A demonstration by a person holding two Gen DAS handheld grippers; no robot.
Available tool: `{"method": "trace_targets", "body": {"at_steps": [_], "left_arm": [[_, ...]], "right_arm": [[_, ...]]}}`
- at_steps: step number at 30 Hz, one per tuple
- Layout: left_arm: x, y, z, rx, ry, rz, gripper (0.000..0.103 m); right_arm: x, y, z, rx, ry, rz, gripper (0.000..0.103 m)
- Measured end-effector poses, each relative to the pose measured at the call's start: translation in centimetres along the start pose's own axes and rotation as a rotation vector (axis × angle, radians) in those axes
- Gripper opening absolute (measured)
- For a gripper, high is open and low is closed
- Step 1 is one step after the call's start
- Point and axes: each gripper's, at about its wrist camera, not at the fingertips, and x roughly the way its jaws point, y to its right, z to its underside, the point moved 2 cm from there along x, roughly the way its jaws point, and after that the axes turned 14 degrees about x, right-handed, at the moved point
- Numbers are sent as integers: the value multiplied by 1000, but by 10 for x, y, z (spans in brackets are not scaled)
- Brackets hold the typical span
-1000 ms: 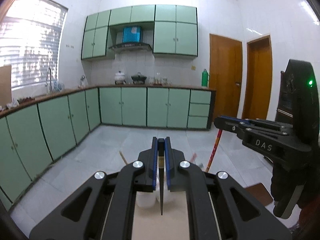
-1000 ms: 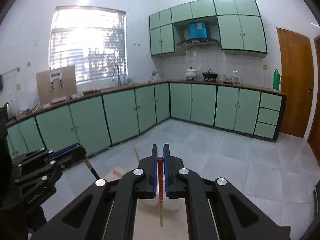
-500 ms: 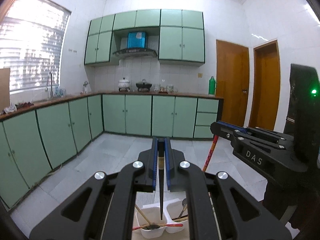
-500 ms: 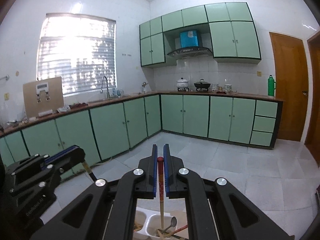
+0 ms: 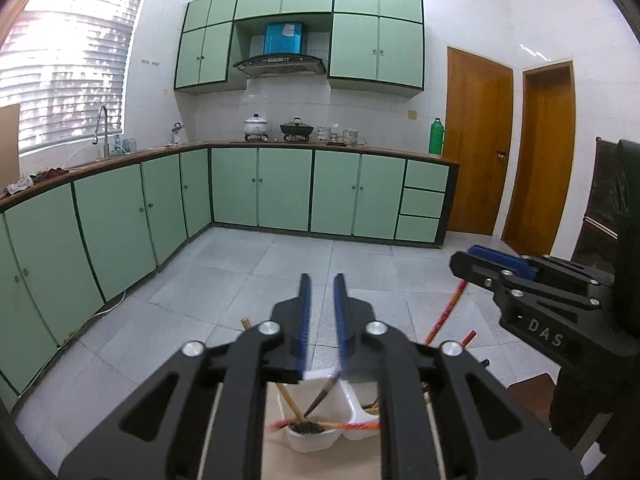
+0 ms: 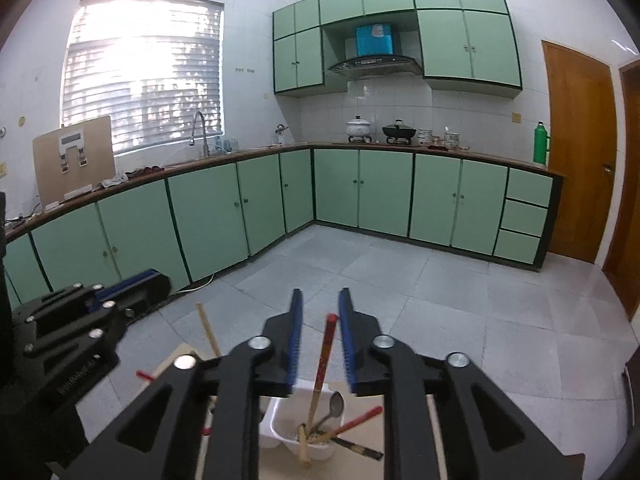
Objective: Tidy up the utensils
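Both claws, left (image 5: 320, 320) and right (image 6: 320, 340), have just been opening; chopsticks (image 6: 324, 356) stand loose in the white holder (image 6: 280, 428).

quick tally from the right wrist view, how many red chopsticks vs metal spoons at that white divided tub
red chopsticks: 3 (one upright, one leaning right, one tip far left)
shiny metal spoon: 1
total: 4

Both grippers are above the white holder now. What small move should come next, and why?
Probably lift both grippers straight up. The jaws of the left gripper and the right gripper have just been opening; the red chopstick stands loose between the right pads, its tip in the white holder.
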Motion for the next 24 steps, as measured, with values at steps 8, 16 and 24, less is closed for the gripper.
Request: {"method": "trace_targets", "body": {"at_steps": [8,16,24], "left_arm": [[-48,0,12,-3,32,-25,46],[-93,10,48,-34,12,-14,58],[-128,26,98,-58,-70,4,73]], "right_arm": [[-37,11,13,32,21,18,52],[-80,21,57,72,1,26,66],[-115,28,118,73,-54,58,78]]}}
